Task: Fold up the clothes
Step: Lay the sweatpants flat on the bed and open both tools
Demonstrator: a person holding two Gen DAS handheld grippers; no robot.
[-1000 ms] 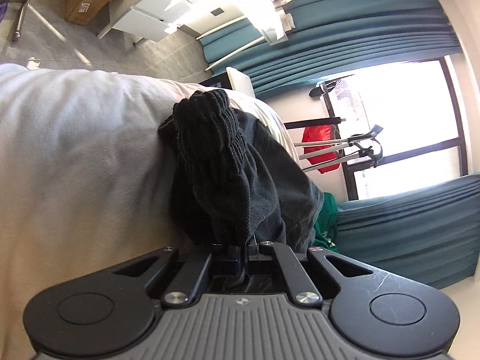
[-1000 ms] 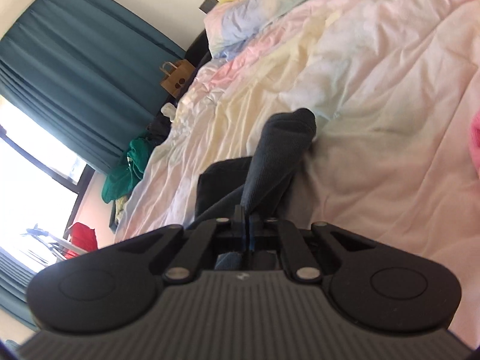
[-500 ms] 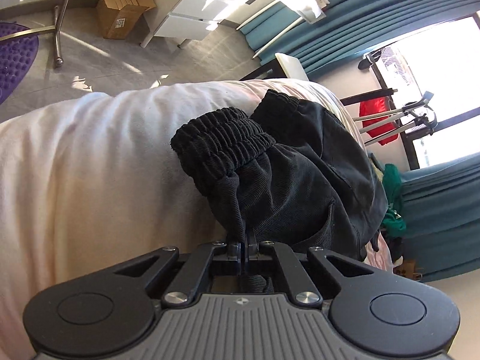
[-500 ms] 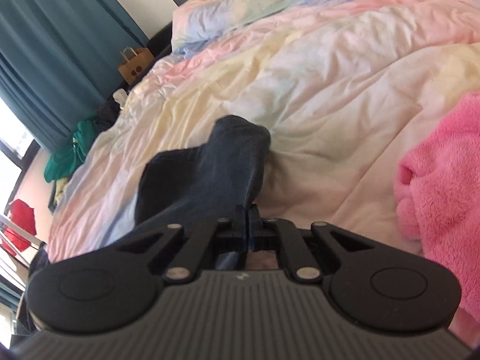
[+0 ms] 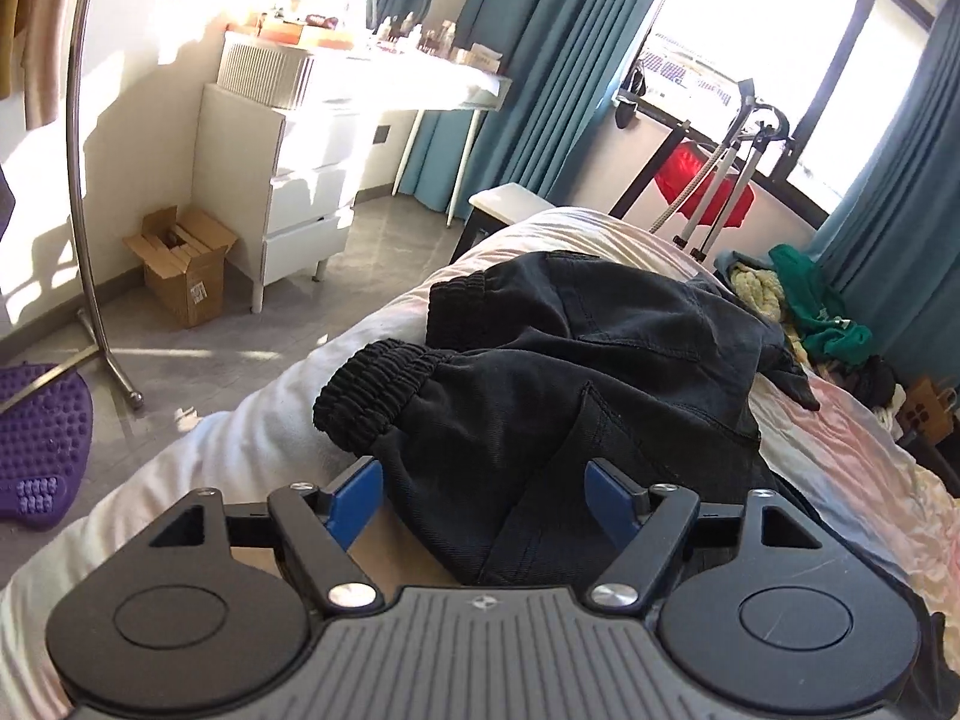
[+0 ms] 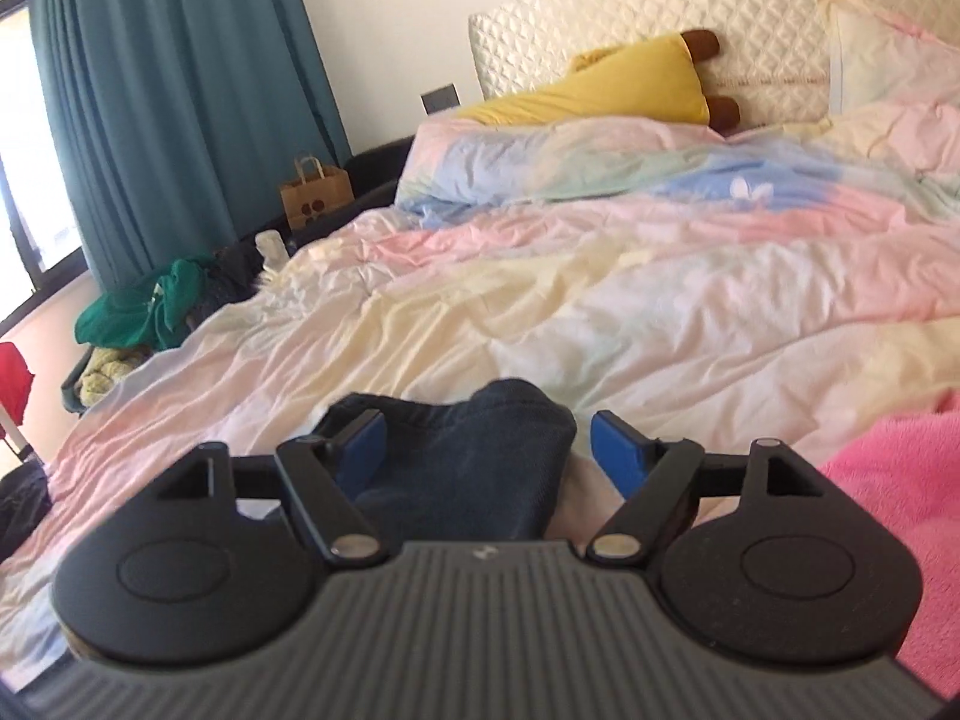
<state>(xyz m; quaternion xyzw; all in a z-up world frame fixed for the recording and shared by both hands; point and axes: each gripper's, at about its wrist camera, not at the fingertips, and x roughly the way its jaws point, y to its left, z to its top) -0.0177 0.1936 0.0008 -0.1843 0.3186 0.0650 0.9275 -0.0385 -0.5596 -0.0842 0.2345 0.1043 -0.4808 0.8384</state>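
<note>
On the bed's edge [image 5: 240,438], the black pants [image 5: 576,372] lie folded; left gripper [image 5: 485,495] and right gripper [image 6: 487,444] are both released, jaws spread wide.

Sunlit bedroom (teal curtains [image 5: 528,60])

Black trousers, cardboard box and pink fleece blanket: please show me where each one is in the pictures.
black trousers [image 5: 600,360], left wrist view, on the leg fabric beside the ribbed cuff
cardboard box [image 5: 186,267], left wrist view, on its open top
pink fleece blanket [image 6: 888,480], right wrist view, on its fluffy surface
</note>
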